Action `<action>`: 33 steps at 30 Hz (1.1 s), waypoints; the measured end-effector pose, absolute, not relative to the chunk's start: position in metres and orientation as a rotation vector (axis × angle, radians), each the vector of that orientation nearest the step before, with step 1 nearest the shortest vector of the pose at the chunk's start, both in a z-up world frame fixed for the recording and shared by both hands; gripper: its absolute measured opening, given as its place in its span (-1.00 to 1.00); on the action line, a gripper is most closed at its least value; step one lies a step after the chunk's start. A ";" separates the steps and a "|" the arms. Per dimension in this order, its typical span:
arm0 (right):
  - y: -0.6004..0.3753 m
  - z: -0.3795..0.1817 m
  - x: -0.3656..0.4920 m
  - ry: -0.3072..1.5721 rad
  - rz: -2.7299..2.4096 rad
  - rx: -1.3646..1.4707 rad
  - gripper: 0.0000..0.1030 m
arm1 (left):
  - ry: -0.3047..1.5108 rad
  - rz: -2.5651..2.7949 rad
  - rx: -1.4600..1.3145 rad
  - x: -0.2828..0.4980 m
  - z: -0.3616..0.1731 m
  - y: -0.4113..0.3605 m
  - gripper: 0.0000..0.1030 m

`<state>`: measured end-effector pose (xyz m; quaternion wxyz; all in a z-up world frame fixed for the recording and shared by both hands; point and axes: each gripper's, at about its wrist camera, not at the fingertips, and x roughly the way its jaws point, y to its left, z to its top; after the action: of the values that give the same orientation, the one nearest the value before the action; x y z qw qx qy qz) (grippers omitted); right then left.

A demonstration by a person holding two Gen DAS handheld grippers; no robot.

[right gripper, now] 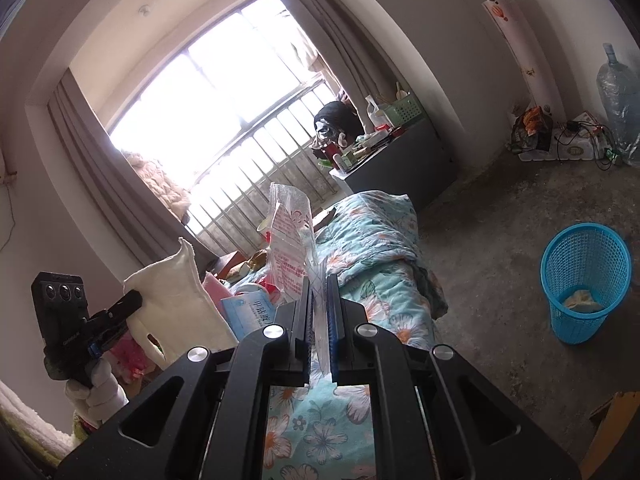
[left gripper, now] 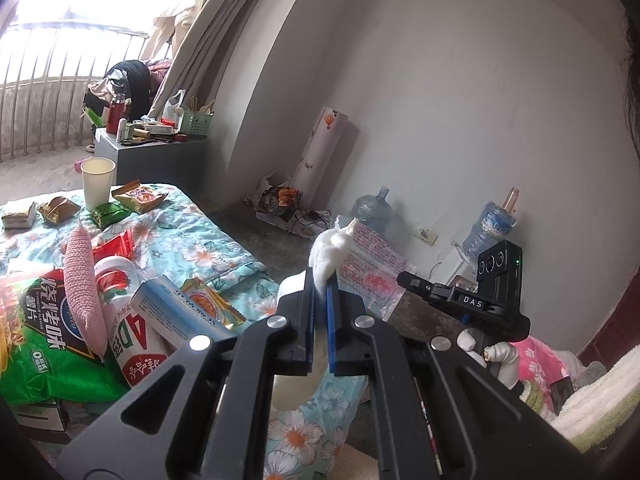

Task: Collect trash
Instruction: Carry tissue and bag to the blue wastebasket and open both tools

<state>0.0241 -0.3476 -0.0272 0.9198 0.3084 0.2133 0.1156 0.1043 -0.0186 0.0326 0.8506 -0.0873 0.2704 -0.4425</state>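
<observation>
My left tongs (left gripper: pixel 319 282) clamped on white cloth (left gripper: pixel 326 258), held up above bed (left gripper: pixel 208 240). My right tongs (right gripper: pixel 319 286) pinched shut on clear printed plastic bag (right gripper: pixel 290 240), upright over bed edge. Blue mesh bin (right gripper: pixel 584 280) on floor, well apart, crumpled scrap inside.

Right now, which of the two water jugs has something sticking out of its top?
The right water jug, wrapped in plastic with a tube on top; the left jug has none.
</observation>
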 end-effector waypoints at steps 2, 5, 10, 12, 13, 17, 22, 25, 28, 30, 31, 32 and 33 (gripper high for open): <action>-0.350 -0.027 0.019 0.430 0.234 0.640 -0.86 | 0.572 -0.941 -0.193 0.105 0.035 -0.023 -0.94; -0.352 -0.025 0.015 0.417 0.225 0.646 -0.86 | 0.577 -0.962 -0.201 0.104 0.038 -0.031 -0.94; -0.358 -0.025 0.007 0.397 0.210 0.667 -0.86 | 0.574 -0.992 -0.182 0.105 0.040 -0.049 -0.94; -0.360 -0.024 0.003 0.390 0.202 0.666 -0.86 | 0.577 -0.997 -0.180 0.105 0.041 -0.052 -0.94; -0.361 -0.024 0.001 0.386 0.198 0.664 -0.86 | 0.578 -1.000 -0.180 0.106 0.042 -0.055 -0.94; -0.369 -0.026 -0.005 0.370 0.198 0.676 -0.86 | 0.577 -1.012 -0.199 0.107 0.052 -0.057 -0.94; -0.374 -0.032 -0.008 0.366 0.196 0.700 -0.86 | 0.573 -1.007 -0.213 0.105 0.060 -0.054 -0.94; -0.377 -0.033 -0.010 0.361 0.198 0.705 -0.86 | 0.568 -1.004 -0.221 0.101 0.065 -0.051 -0.94; -0.379 -0.034 -0.012 0.357 0.199 0.709 -0.86 | 0.557 -0.992 -0.223 0.099 0.069 -0.048 -0.94; -0.380 -0.034 -0.012 0.352 0.200 0.713 -0.86 | 0.558 -0.992 -0.229 0.098 0.073 -0.048 -0.94; -0.380 -0.034 -0.013 0.351 0.200 0.714 -0.86 | 0.562 -0.998 -0.233 0.098 0.073 -0.050 -0.94; -0.381 -0.035 -0.013 0.350 0.198 0.716 -0.86 | 0.570 -1.001 -0.233 0.098 0.073 -0.052 -0.94; -0.382 -0.035 -0.013 0.348 0.196 0.718 -0.86 | 0.577 -1.003 -0.232 0.099 0.072 -0.054 -0.94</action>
<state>-0.0135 -0.3823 -0.0350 0.9169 0.3488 0.1692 0.0950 0.0990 -0.0540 0.0715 0.8308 -0.1093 0.2722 -0.4730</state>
